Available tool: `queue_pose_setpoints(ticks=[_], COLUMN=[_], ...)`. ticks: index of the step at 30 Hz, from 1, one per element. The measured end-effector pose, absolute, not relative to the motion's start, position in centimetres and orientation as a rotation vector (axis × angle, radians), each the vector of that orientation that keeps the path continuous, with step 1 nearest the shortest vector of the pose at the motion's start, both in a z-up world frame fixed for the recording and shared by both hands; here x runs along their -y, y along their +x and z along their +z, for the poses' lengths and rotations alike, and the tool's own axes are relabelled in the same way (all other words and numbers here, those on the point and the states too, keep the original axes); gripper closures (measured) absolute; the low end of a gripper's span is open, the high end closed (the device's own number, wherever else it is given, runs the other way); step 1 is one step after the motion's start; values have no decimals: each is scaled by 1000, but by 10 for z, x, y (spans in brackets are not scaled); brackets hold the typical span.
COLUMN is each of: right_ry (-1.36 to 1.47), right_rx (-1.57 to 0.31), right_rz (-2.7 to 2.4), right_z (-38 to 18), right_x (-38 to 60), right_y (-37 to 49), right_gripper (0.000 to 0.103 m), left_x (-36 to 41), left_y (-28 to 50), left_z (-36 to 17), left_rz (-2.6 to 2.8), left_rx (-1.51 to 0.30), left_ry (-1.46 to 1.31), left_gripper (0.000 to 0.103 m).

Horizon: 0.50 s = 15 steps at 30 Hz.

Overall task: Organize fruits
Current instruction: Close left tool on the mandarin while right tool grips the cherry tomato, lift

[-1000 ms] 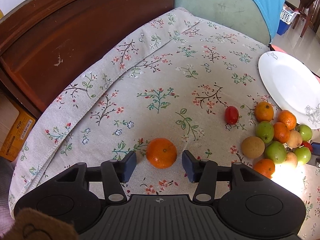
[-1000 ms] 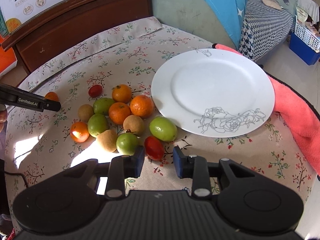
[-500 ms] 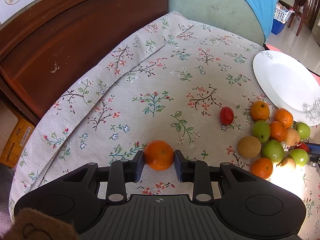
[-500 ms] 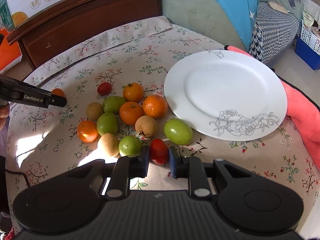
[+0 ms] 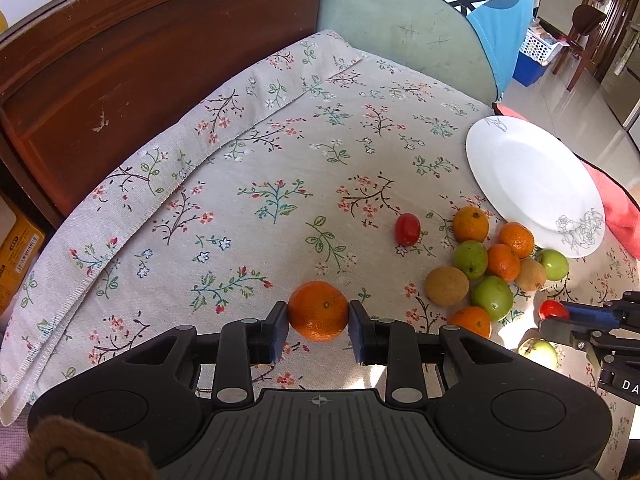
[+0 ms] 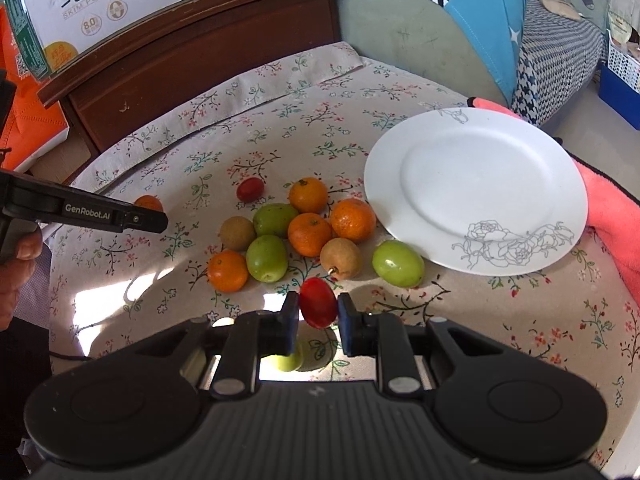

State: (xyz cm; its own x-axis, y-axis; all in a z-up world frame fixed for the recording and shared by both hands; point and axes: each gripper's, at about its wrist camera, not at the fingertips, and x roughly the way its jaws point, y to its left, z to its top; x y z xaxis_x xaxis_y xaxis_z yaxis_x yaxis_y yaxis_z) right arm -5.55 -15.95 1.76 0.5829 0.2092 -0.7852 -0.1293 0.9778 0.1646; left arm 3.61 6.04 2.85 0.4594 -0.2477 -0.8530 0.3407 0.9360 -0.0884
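Both grippers newly shut: L gripper (image 5: 318, 320) on orange (image 5: 318, 311), R gripper (image 6: 318, 314) on tomato (image 6: 318, 302).

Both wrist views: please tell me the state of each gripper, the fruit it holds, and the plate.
left gripper: shut on orange
orange: gripped between the pads
right gripper: shut on red tomato
red tomato: gripped between the pads
plate: empty, flat on the tablecloth
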Motion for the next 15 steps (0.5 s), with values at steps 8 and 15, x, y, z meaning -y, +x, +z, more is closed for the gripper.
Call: queue_pose_setpoints(ticks=[8, 15], right_ry=[122, 156], right_rx=[-911, -872], right_rz=[186, 165], right_z=[22, 41], right_x=[163, 163], right_y=[-57, -64], right_gripper=[82, 82], left_x=[-53, -47], left_y=[28, 19], left_z=[37, 52], left_rz=[-409, -449], left_rx=[-1017, -981], left_ry=[92, 71], left_gripper=[74, 74])
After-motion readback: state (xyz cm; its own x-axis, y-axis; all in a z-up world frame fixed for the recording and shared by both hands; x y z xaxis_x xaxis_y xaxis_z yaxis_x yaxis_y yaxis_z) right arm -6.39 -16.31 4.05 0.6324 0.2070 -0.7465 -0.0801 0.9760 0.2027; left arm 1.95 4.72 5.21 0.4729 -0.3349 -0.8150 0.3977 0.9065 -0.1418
